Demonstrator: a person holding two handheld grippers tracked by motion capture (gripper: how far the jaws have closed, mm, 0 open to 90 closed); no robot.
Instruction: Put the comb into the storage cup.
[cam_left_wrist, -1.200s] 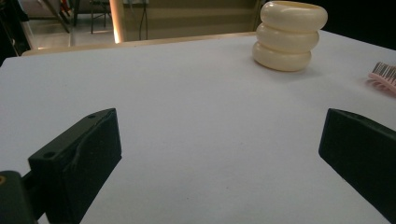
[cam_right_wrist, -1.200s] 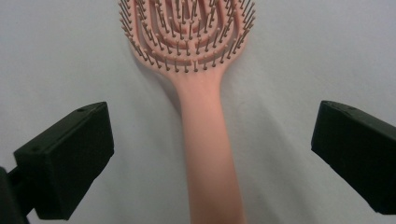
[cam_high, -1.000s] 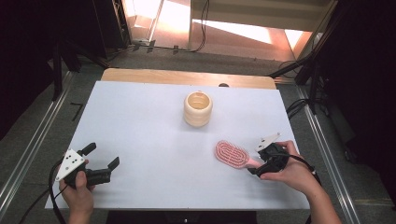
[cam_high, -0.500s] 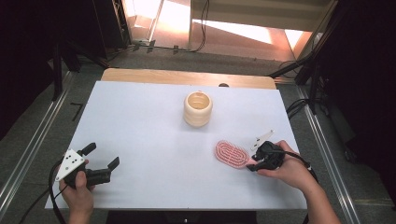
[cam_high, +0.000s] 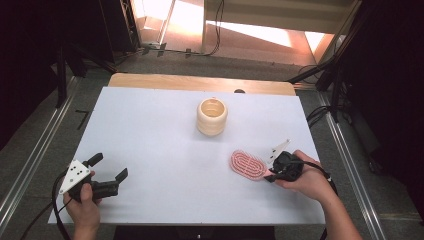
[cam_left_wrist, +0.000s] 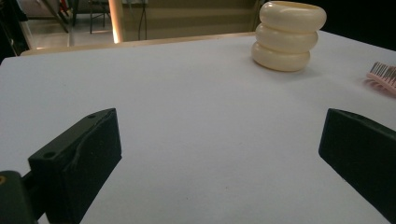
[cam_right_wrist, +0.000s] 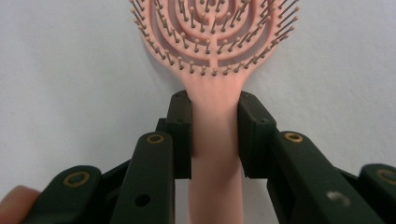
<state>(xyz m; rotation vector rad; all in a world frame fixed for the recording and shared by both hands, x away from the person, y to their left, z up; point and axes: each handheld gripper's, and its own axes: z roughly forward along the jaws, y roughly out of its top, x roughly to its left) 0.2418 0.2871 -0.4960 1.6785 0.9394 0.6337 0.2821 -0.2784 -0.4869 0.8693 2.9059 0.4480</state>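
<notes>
My right gripper (cam_right_wrist: 215, 126) has just closed onto the pink brush (cam_high: 248, 164) handle near the table's (cam_high: 150, 130) right edge; my left gripper (cam_high: 107, 172) gapes, idle.

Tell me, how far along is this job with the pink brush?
Done: the right gripper has just closed its jaws onto the pink hairbrush handle. In hand: the brush lies on the white table, not yet lifted. Left: probably carrying it to the cream holder. The left gripper waits open.
</notes>
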